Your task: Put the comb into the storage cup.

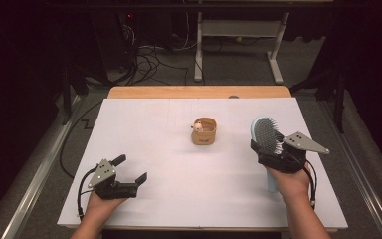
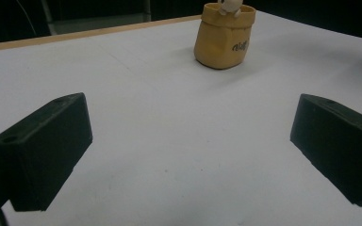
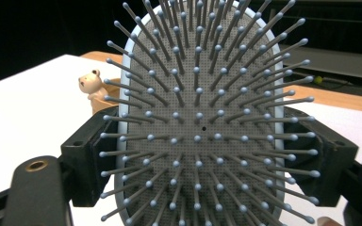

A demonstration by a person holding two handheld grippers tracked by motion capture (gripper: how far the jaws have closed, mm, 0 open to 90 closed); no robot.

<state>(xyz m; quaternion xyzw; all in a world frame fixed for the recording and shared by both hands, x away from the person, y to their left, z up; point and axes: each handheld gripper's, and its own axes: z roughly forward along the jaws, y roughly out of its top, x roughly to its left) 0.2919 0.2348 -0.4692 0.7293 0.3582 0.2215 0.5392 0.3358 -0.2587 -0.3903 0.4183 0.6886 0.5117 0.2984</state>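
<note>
Your right gripper is clamped on the hairbrush. Its two jaws squeeze the sides of the brush head, and the bristles point up at you. The brush sits at the right side of the white table, with its handle under your hand. Your left gripper has its jaws wide apart and holds nothing. It points toward the little yellow pot.

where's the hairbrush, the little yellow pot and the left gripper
hairbrush [image 1: 265, 133], high view, on its bristle pad
yellow pot [image 2: 222, 42], left gripper view, on its front wall
left gripper [image 1: 131, 169], high view, between its open jaw tips
</note>
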